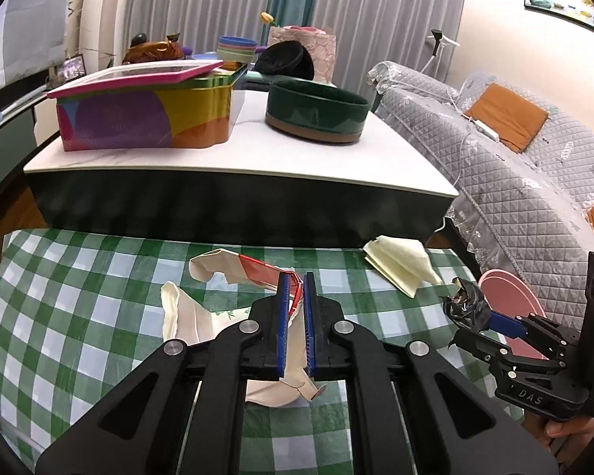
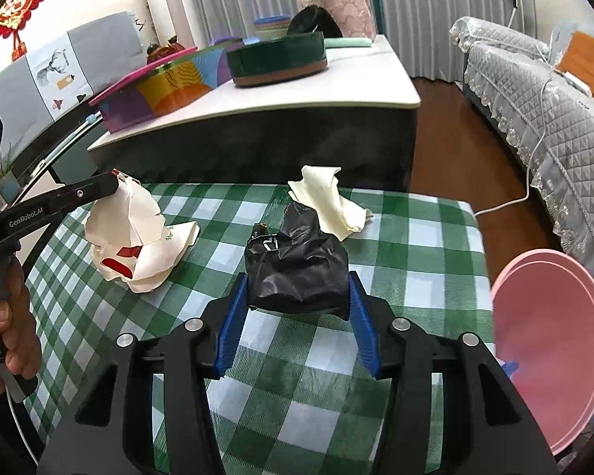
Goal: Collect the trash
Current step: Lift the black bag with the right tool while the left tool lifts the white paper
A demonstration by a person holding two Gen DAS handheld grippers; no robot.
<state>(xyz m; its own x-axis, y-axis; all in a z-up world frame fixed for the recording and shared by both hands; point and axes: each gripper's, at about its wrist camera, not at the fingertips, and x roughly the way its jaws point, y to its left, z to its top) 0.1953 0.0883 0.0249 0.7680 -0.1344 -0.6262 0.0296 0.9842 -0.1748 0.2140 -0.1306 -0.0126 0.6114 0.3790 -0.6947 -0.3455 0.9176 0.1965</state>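
**Both grippers loaded, both grips fragile**

Left gripper: clenched on a thin edge of the white-and-red paper wrapper, most of it drooping toward the green checked cloth. Likely to tear or slide free, given so small a pinch.

Right gripper: grasping the crumpled black plastic wad, pads pressing its sides. Springy, slick; liable to squirt out if squeezed unevenly.

Beyond, still lying on the cloth: cream folded paper. At the right edge, beside the cloth: pink bin, presumably the destination. Risk of dropping short of its rim.
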